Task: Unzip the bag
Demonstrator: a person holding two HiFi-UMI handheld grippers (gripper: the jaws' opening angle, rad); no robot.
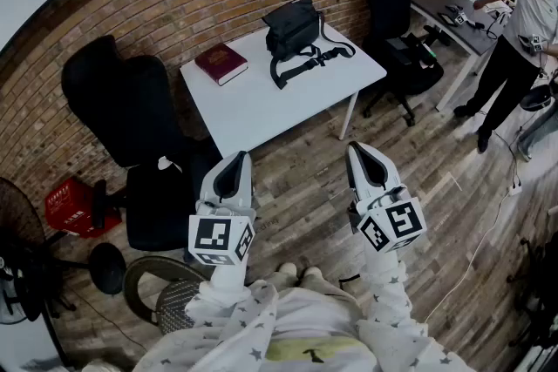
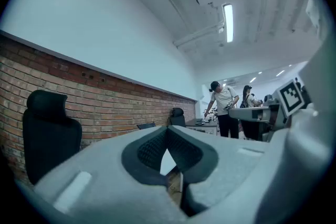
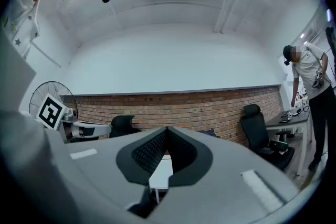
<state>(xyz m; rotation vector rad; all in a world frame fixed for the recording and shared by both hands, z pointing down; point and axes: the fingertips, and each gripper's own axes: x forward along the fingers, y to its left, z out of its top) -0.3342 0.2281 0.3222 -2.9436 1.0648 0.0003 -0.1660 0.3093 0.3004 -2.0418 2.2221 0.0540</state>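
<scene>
Brick wall backs a white table (image 1: 261,109) on the plank floor, with a black office chair (image 1: 122,100) to its left, a red book (image 1: 221,63) on its rear left corner and the black bag (image 1: 294,27) at the rear right, straps trailing forward. Well short of the table, the left gripper (image 1: 234,163) and right gripper (image 1: 360,154) point towards it, each with jaws pressed together on nothing. At far right, a person (image 1: 516,22) stands at a desk.

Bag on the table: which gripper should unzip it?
Probably the right gripper, barely: the bag sits toward its side of the table. The left gripper is equally shut, empty and far.
</scene>
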